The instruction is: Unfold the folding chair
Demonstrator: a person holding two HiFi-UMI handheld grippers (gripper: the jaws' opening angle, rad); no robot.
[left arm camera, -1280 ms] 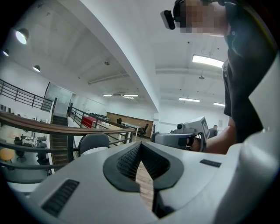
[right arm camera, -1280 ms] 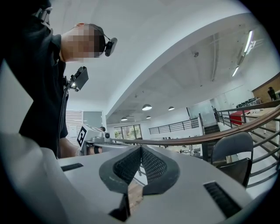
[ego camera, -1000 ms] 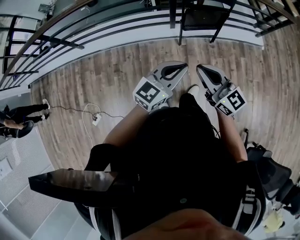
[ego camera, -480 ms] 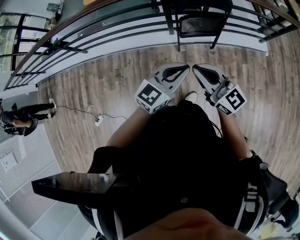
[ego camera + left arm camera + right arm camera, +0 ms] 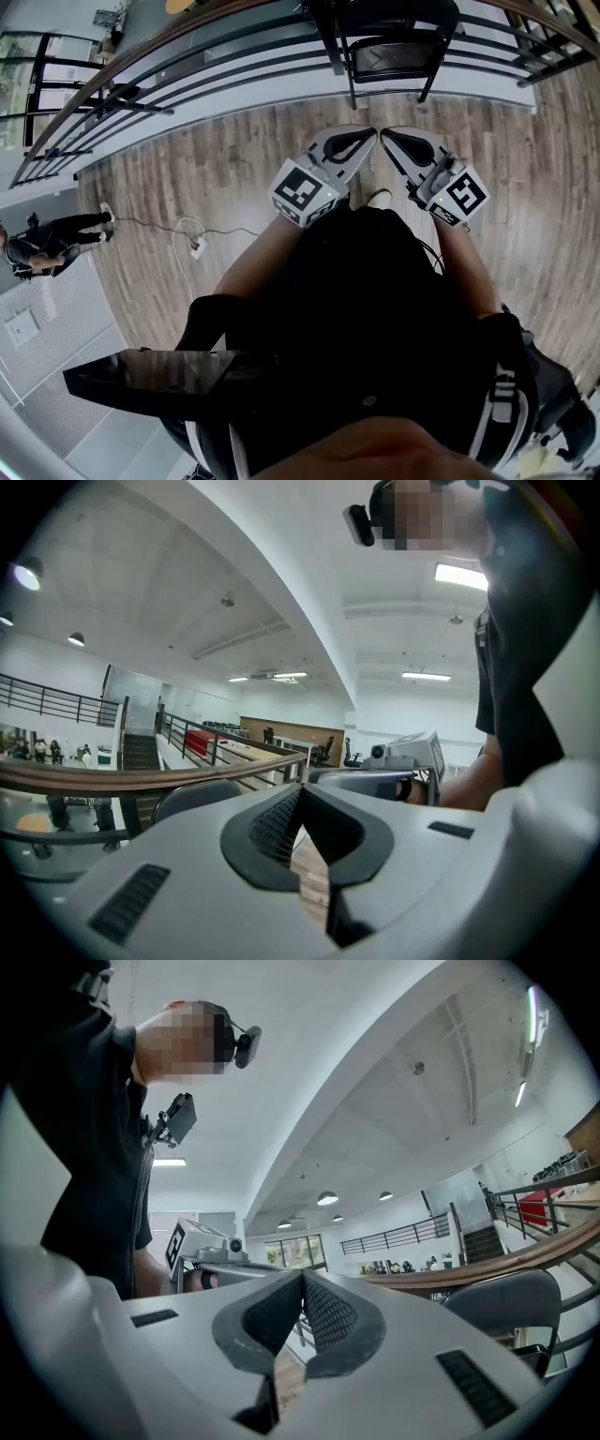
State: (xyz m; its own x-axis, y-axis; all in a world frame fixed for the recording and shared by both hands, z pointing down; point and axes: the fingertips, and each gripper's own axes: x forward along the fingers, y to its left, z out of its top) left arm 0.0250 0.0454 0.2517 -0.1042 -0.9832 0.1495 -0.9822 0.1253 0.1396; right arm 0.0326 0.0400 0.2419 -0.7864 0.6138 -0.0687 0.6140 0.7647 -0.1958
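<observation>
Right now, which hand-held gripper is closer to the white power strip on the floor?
Left. In the head view the left hand-held gripper is up and right of the power strip; the right hand-held gripper lies farther right, beyond the left one.

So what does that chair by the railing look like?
The chair is dark, with thin black metal-looking legs and a flat, slightly shiny seat panel. It stands upright on the wooden floor, right by the black railing. Nothing holds it. I can't tell whether it's folded.
</observation>
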